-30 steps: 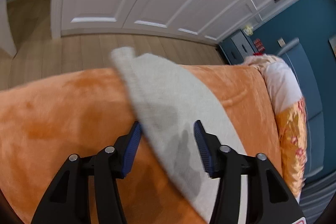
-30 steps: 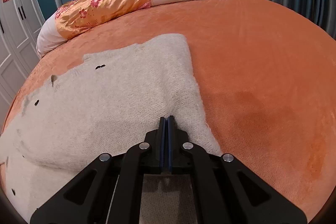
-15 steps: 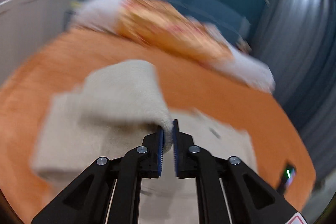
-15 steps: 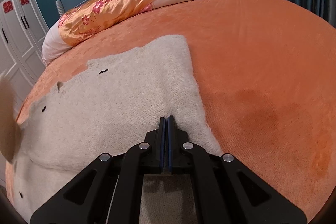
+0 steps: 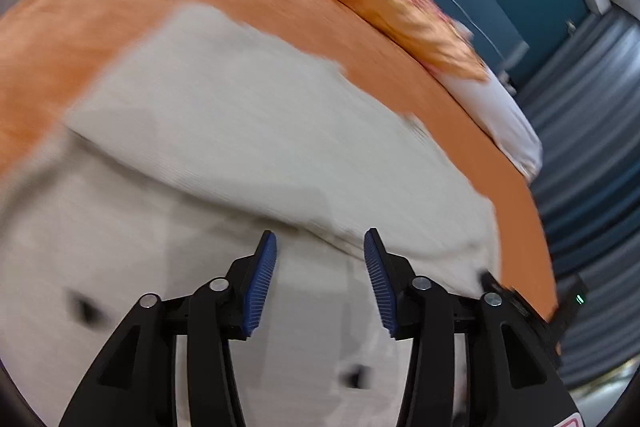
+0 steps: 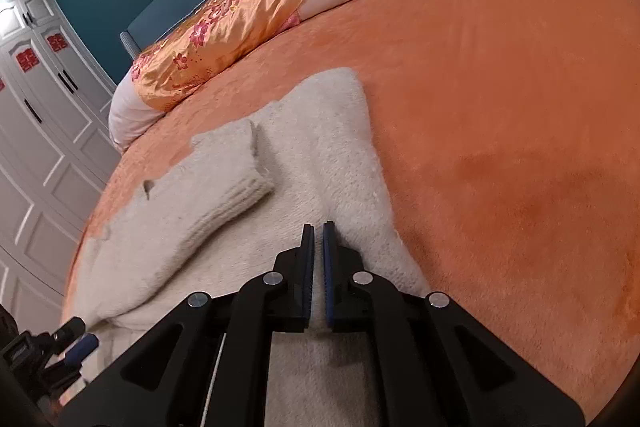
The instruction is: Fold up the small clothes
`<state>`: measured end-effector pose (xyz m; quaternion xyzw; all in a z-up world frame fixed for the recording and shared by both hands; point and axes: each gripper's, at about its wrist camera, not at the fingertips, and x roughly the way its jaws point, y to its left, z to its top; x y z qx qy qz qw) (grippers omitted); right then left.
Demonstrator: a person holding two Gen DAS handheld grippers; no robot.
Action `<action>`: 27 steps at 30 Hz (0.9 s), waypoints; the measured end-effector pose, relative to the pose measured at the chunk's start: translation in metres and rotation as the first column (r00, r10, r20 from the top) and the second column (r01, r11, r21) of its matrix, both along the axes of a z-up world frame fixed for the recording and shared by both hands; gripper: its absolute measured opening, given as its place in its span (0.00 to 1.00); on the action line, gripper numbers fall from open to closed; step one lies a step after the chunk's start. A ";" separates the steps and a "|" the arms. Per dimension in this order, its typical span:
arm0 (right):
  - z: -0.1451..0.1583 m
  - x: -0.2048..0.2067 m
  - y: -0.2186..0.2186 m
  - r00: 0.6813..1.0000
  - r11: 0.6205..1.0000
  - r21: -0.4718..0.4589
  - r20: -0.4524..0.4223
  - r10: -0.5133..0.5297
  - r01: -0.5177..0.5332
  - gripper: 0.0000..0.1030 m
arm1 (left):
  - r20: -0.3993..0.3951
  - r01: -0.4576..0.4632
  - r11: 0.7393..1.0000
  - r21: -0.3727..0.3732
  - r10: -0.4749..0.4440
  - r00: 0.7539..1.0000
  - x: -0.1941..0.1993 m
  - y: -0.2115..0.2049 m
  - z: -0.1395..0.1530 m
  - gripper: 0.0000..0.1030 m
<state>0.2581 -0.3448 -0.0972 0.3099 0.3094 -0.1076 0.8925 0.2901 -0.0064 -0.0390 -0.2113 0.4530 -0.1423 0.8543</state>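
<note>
Left jaws: opening on the left gripper (image 5: 318,267), nothing between the blue pads, only knit below them.
Right jaws: opening, barely parted on the right gripper (image 6: 317,259); pale knit shows through the narrow gap, pads seemingly no longer pinching it.
Garment: cream knit sweater (image 6: 320,155) spread flat on the orange bed blanket (image 6: 500,107), near the foot half of the bed.
Just changed: a second ago the sleeve (image 6: 232,179) lay out sideways under parted left jaws; half a second ago carried pinched in them; now dropped across the sweater body, ribbed cuff toward the middle. Right jaws, clamped on the hem until half a second ago, now loosening.
Meaning for task: one sleeve fold likely done; both releases suggest regripping for the next fold.
Left view only: dark buttons (image 5: 84,305) on the front, blurred; folded layer's edge just ahead of the pads.
Right view only: whole sleeve outline, bare right edge of the sweater, floral satin pillow (image 6: 224,39), white wardrobe (image 6: 36,115), left gripper's tip at lower left.
</note>
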 end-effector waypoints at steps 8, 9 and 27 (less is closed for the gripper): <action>0.030 0.023 0.018 0.997 0.996 0.043 0.012 0.073 -0.073 0.48 | -0.103 -0.210 0.974 -0.079 0.202 0.974 0.026 0.082 -0.018 0.46; 0.030 0.028 0.020 0.997 0.996 0.049 0.004 0.079 -0.079 0.48 | -0.123 -0.229 0.967 -0.108 0.216 0.969 0.026 0.090 -0.021 0.46; 0.058 0.036 0.042 0.989 0.989 -0.045 0.036 0.143 -0.141 0.07 | 0.037 -0.238 0.971 0.034 0.237 0.971 0.051 0.112 -0.002 0.04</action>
